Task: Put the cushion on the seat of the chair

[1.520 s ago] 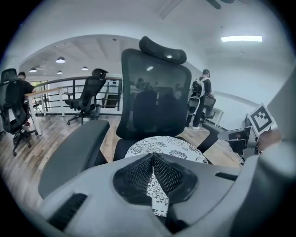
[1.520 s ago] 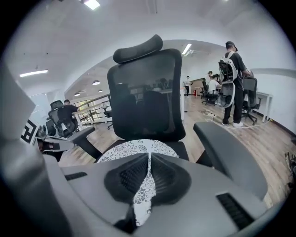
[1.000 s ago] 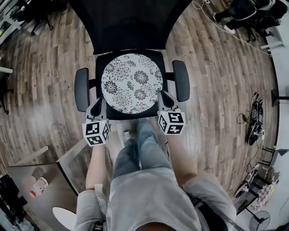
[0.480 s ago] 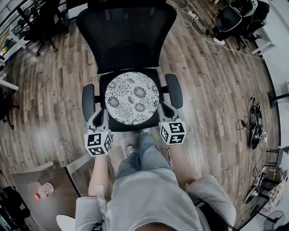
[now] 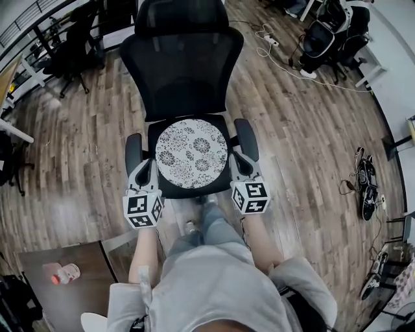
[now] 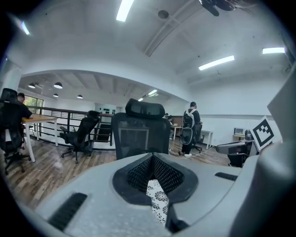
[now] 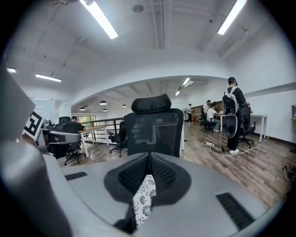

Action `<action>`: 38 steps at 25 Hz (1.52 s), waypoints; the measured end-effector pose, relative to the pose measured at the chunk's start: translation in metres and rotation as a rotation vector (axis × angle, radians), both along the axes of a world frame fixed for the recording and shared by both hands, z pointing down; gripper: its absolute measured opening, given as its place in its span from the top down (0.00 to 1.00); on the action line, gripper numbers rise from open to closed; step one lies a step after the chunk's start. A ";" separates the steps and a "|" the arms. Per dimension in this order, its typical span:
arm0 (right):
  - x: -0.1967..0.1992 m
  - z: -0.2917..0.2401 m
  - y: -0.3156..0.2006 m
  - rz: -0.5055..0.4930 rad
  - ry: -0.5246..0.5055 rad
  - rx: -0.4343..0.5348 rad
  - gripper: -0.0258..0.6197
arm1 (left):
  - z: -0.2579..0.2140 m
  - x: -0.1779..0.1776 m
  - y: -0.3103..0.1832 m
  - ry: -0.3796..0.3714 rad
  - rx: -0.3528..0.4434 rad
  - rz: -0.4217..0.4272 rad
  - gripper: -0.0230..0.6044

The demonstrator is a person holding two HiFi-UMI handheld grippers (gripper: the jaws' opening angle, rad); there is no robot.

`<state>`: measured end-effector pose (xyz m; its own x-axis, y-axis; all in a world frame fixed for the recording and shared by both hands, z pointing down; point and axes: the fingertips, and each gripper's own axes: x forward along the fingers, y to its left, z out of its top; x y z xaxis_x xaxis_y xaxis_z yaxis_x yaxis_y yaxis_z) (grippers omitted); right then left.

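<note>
Higher than a second ago, along with both tongs: round floral cushion (image 5: 191,154); more of the chair (image 5: 162,97) in sight too, headrest (image 5: 181,14) included. Centred over the seat (image 5: 188,190), between the two armrests (image 5: 133,150). Pinched at its near rim on either side: left tongs (image 5: 144,174) clamped on the fabric, right tongs (image 5: 240,165) likewise, with patterned cloth plain between the jaws in both gripper views. Cannot tell from above whether resting on the seat or hanging just over it; judged as held clear.

Task part done: cushion lined up with the seat. Left to do: lower it flat, let go on both sides, draw back.

Beyond: mesh backrest (image 5: 181,65) upright behind, wood floor (image 5: 292,142) all round, counter (image 5: 58,285) at lower left of the head view, other office chairs (image 5: 324,32) well apart.
</note>
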<state>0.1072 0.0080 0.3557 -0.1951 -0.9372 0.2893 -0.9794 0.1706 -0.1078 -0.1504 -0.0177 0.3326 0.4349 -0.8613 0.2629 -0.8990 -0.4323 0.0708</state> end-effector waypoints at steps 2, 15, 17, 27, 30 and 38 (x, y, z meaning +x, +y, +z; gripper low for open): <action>0.000 -0.012 0.003 0.007 -0.009 0.025 0.93 | -0.011 0.000 0.002 0.002 0.021 0.005 0.94; -0.009 -0.088 0.029 0.023 -0.018 0.176 0.93 | -0.079 -0.005 0.025 0.068 0.112 0.015 0.94; -0.010 -0.098 0.033 0.020 -0.015 0.196 0.93 | -0.088 -0.004 0.030 0.074 0.129 0.020 0.94; -0.021 -0.144 0.047 0.006 0.004 0.284 0.93 | -0.131 -0.002 0.045 0.047 0.226 0.045 0.94; -0.025 -0.154 0.051 0.008 0.034 0.305 0.93 | -0.138 -0.004 0.049 0.058 0.240 0.050 0.94; -0.032 -0.165 0.058 0.021 0.073 0.330 0.93 | -0.150 -0.019 0.052 0.041 0.281 0.033 0.94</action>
<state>0.0752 0.0664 0.1910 -0.1643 -0.9863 -0.0176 -0.9863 0.1639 0.0200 -0.1695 0.0345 0.1831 0.4689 -0.8833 -0.0024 -0.8831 -0.4687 -0.0202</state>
